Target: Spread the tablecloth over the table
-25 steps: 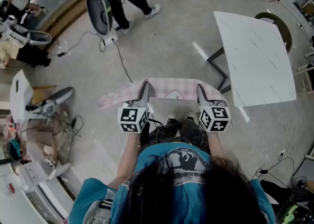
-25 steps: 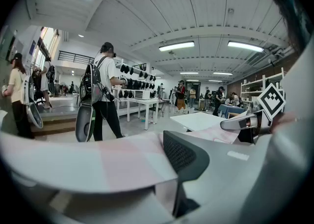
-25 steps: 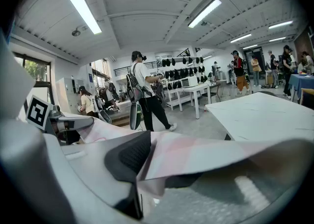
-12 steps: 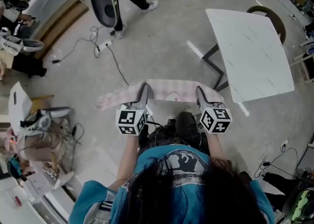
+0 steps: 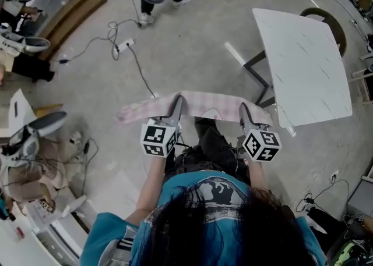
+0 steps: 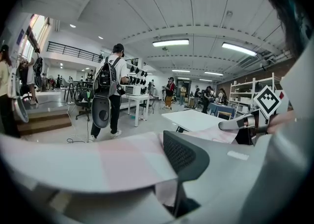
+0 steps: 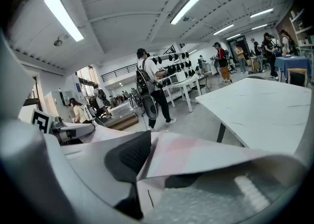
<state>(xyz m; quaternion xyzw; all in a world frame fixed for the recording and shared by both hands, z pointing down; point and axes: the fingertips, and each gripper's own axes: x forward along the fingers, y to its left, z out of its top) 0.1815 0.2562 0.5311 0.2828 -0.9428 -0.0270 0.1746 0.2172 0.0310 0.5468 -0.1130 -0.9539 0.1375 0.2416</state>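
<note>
the step in hand, as i judge it, is bringing the cloth over to the white marble-patterned rectangular worktop (image 5: 303, 67). it stands bare at the upper right of the head view, with the cloth's right end just short of its lower corner. to do this well, the person should face one long edge of that worktop squarely before any throw, so the pale pink-and-white checked fabric tablecloth (image 5: 204, 103) lands straight rather than skewed. the cloth hangs in the air at the middle of the frame, above the grey concrete floor (image 5: 192, 43), and should be lifted clear of the worktop's near corner (a drooping hem could snag there). the left hand-held gripper (image 5: 176, 105) is clamped narrow on the cloth's edge left of centre. the right hand-held gripper (image 5: 245, 111) is clamped the same way right of centre. both should pull with even tension and hold until the far hem is past the far edge.

the cloth looks thin and limp, and is gathered into a narrow band stretched between the two tools. one loose end trails out past the left hand-held gripper toward the left of the frame.
</note>
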